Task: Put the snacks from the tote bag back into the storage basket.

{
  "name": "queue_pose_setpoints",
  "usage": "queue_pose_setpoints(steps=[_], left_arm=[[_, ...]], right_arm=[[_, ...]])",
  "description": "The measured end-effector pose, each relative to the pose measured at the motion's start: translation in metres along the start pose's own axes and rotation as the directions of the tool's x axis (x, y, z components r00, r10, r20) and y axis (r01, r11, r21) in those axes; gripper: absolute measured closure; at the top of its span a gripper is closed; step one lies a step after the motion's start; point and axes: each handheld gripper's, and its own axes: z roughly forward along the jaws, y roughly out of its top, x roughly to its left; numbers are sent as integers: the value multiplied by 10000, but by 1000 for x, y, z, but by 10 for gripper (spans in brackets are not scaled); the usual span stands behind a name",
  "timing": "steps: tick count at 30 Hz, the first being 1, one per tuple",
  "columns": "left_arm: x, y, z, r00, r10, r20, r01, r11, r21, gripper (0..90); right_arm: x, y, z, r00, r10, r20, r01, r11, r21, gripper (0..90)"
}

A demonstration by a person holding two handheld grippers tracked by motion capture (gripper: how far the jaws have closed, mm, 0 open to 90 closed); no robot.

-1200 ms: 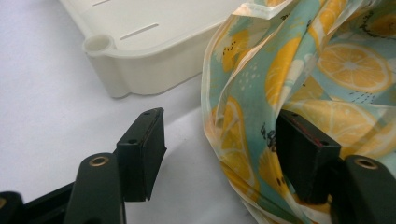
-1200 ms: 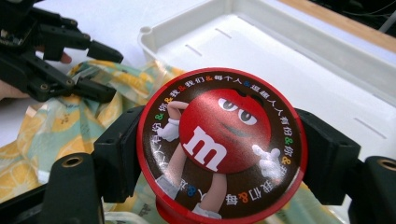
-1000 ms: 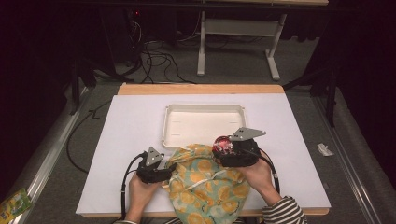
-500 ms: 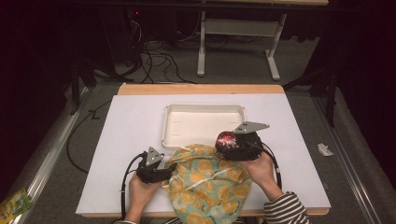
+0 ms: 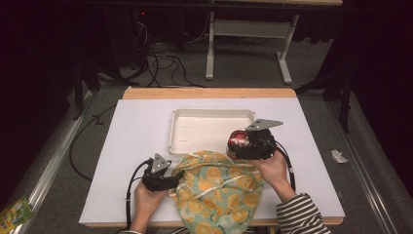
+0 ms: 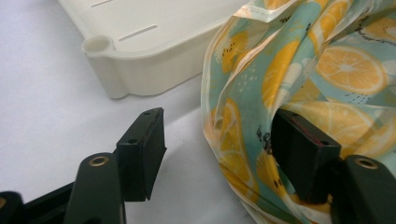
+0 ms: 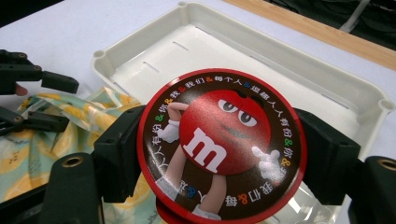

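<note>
A round container with a red M&M lid (image 7: 219,144) is clamped between the jaws of my right gripper (image 7: 222,151), lifted above the near edge of the white tray (image 7: 280,60). In the high view my right gripper (image 5: 242,145) hovers over the tray's (image 5: 212,127) front right corner, just past the bag. The orange-print fabric bag (image 5: 219,190) lies at the table's front. My left gripper (image 6: 219,130) stands open at the bag's (image 6: 327,74) left edge, its right jaw against the fabric and its left jaw over bare table.
The white table cover (image 5: 136,146) spreads left and right of the tray. Beyond the wooden far edge (image 5: 209,92) are cables and a stand's legs on the floor. A small packet (image 5: 14,212) lies on the floor at the lower left.
My right gripper has risen and moved away from the bag toward the tray, carrying the red-lidded container. The left gripper has stayed at the bag's left edge.
</note>
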Motion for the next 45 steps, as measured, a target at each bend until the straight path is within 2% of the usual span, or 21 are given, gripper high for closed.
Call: queue_pose_setpoints(steps=[9, 11, 20, 32, 45], left_arm=[[0, 0, 0, 10000, -25, 35, 25, 10000, -36, 362], [0, 0, 0, 10000, -22, 46, 23, 10000, -50, 361], [0, 0, 0, 10000, -25, 21, 25, 10000, -35, 362], [0, 0, 0, 10000, -28, -22, 28, 10000, -27, 361], [-1, 0, 0, 10000, 35, -34, -34, 10000, 20, 362]], right_arm=[[-8, 5, 12, 9997, 214, 109, -215, 9997, 125, 265], [-9, 6, 15, 9998, 118, 130, -120, 9998, 148, 265], [-14, 12, 25, 9996, 221, 166, -225, 9994, 256, 265], [-25, 12, 46, 9987, 440, 250, -452, 9976, 515, 265], [-37, 11, 67, 9962, 658, 573, -706, 9938, 855, 265]])
